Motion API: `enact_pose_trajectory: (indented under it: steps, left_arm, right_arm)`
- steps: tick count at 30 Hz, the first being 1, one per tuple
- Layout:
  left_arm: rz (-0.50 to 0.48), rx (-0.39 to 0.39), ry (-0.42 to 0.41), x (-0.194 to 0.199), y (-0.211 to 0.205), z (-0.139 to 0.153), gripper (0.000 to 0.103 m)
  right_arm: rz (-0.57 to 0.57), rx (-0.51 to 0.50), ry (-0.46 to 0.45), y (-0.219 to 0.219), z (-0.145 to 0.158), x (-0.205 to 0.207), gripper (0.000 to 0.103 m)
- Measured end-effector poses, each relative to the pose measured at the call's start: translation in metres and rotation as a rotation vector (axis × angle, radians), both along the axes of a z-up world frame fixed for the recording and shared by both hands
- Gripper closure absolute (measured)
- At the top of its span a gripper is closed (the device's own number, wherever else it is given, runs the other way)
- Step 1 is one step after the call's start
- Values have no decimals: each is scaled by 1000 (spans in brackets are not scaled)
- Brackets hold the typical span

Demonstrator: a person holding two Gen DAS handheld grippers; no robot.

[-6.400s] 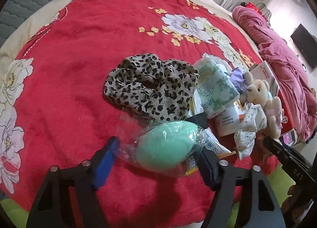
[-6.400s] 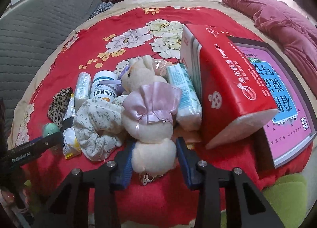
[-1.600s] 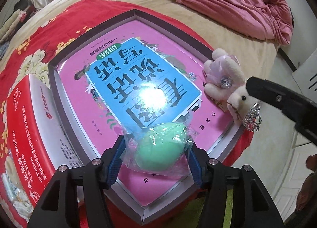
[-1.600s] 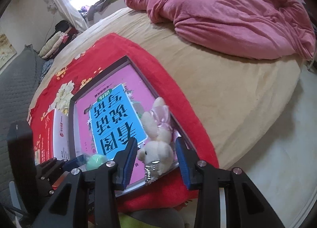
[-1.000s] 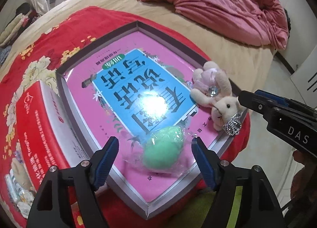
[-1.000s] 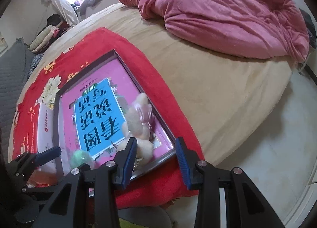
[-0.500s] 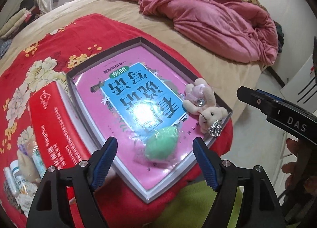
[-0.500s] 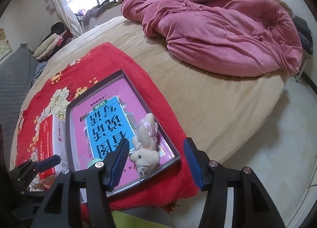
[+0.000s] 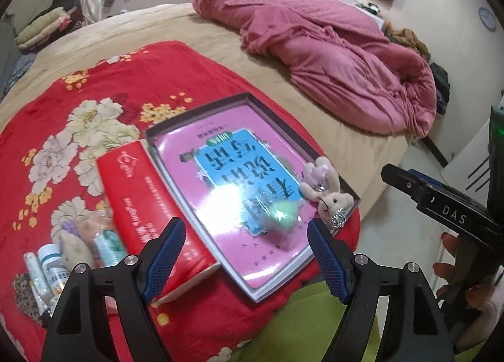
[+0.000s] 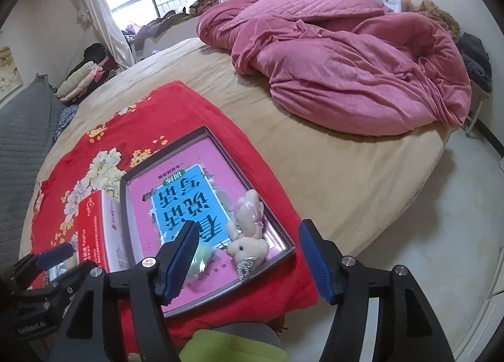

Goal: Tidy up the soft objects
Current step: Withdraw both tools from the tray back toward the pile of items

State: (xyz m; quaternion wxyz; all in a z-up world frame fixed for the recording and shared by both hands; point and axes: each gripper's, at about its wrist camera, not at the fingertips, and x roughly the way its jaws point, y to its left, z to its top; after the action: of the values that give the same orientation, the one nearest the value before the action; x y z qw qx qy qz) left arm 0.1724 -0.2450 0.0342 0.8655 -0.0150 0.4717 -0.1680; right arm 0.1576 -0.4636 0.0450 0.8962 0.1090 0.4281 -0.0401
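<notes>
In the shallow box (image 10: 285, 237) at red blanket's (image 9: 94, 78) near corner: plush bunny (image 10: 247, 237) by right edge, green bagged ball (image 9: 278, 214) beside it. Left gripper (image 9: 244, 255) fingers wide apart, empty. Right gripper (image 10: 249, 259) jaws opening, empty.

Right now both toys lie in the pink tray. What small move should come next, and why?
Probably swing the left gripper toward the pile beside the red box. The green ball and plush bunny already rest in the tray, both grippers hold nothing, the right gripper is opening, and soft items remain there.
</notes>
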Motion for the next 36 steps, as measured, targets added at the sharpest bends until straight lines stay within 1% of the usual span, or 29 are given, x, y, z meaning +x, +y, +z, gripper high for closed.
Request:
enact_pose_trajectory:
  steps: [8,16,25,31,36]
  left_arm:
    - [54,-22,-33,-10,37,19,22]
    - [98,-42,-66,-25,69,32,22]
    - [140,-44,-34,-38,106,33,22]
    - [197,-27,4,-42,144,31,22]
    - [258,-7,23,-49,183,27,22]
  right_arm:
    - [30,-27,-33,22,20,-7,35]
    - [85,-40,-63,57,38,-14,34]
    - [159,-35,-77,98,48,-21,34]
    - [227,-21,-71,132,49,-24,34]
    - [295,-10,-67,163,49,-28,33]
